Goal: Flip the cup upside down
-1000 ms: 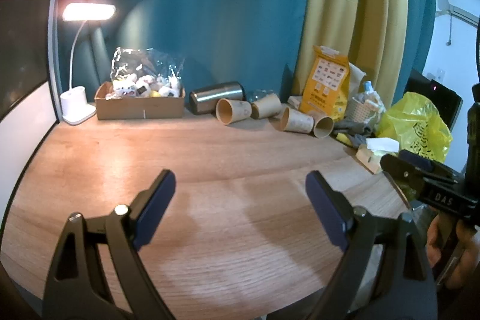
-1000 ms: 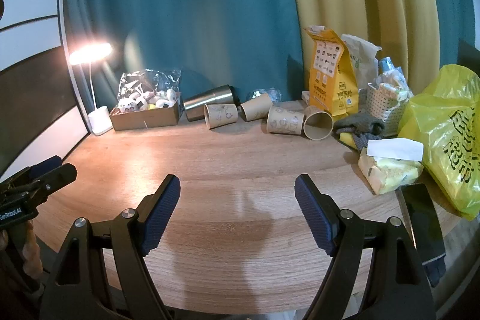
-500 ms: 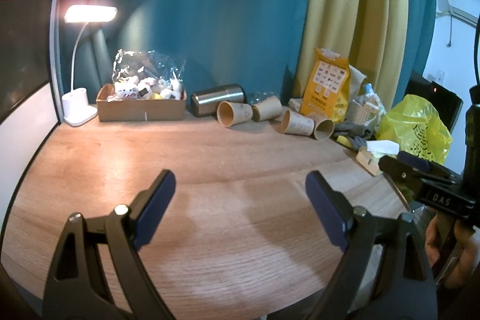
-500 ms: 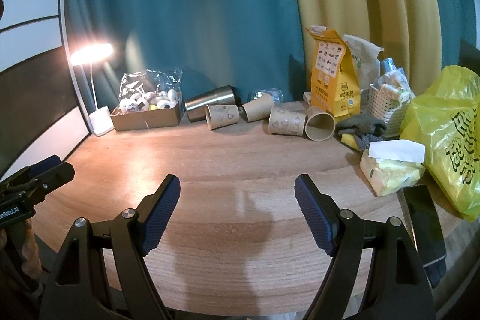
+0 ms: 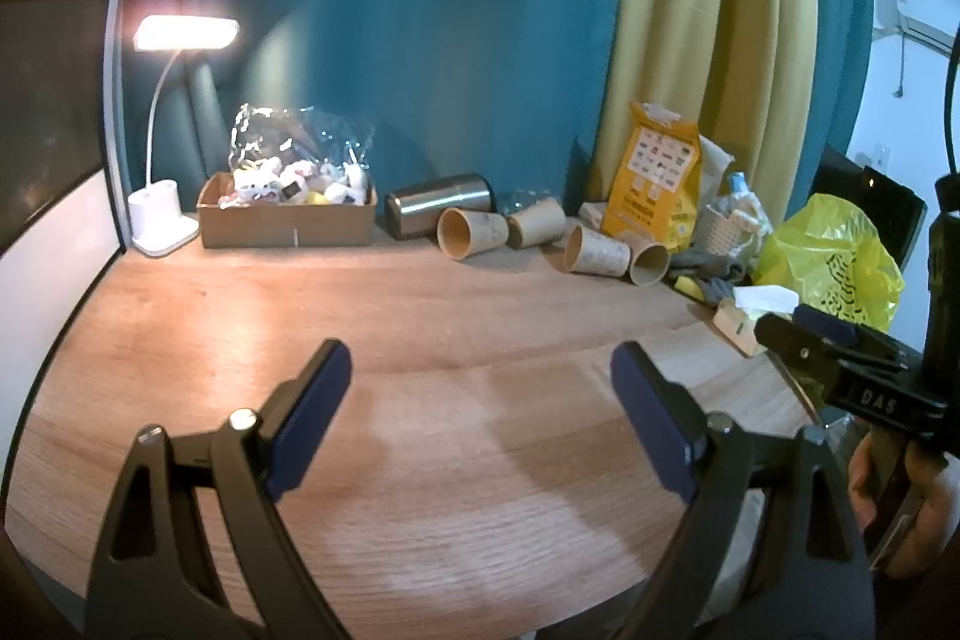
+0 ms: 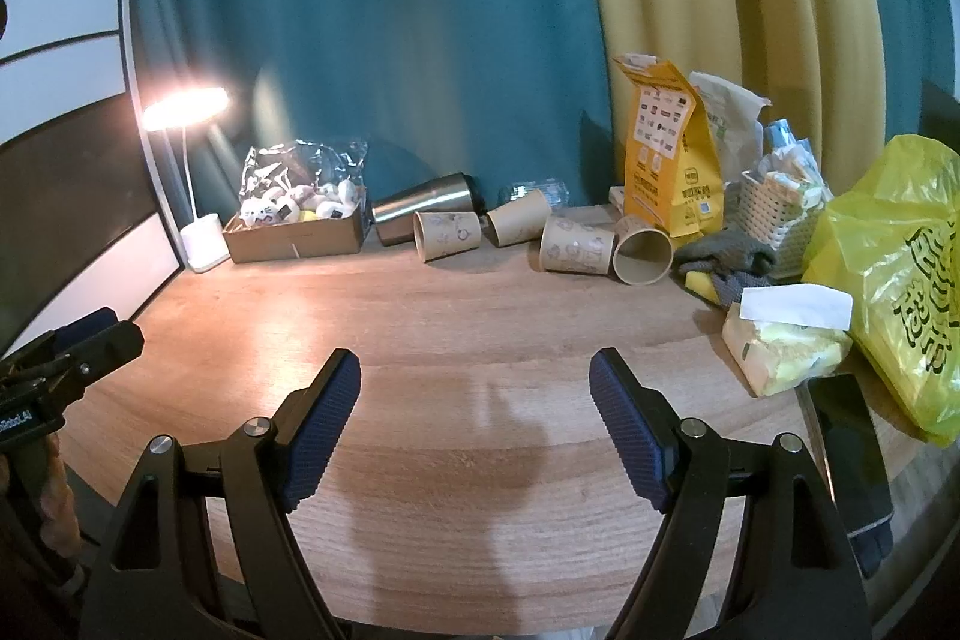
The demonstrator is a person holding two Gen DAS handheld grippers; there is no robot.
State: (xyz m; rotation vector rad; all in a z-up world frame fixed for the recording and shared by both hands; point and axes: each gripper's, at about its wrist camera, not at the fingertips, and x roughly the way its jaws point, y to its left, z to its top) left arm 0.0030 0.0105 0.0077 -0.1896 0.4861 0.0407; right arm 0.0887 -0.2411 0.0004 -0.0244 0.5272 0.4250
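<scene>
Several brown paper cups lie on their sides at the back of the wooden table: one (image 5: pixel 471 233) (image 6: pixel 447 235) next to a steel tumbler (image 5: pixel 438 212) (image 6: pixel 423 207), another (image 5: pixel 537 223) (image 6: pixel 519 224) behind it, and two more (image 5: pixel 595 250) (image 6: pixel 576 244) to the right, one with its mouth (image 6: pixel 643 257) facing me. My left gripper (image 5: pixel 480 400) is open and empty over the near part of the table. My right gripper (image 6: pixel 475 403) is open and empty, far from the cups; it also shows at the right edge of the left wrist view (image 5: pixel 840 370).
A lit desk lamp (image 5: pixel 159 220) and a cardboard box of small items (image 5: pixel 288 220) stand back left. An orange bag (image 6: pixel 669 160), a basket (image 6: pixel 774 214), gloves (image 6: pixel 720 259), a tissue pack (image 6: pixel 780 340), a yellow plastic bag (image 6: pixel 900 268) and a phone (image 6: pixel 846 448) crowd the right side.
Both views have drawn back very slightly from the table's back; nothing on the table has moved and both grippers stay open.
</scene>
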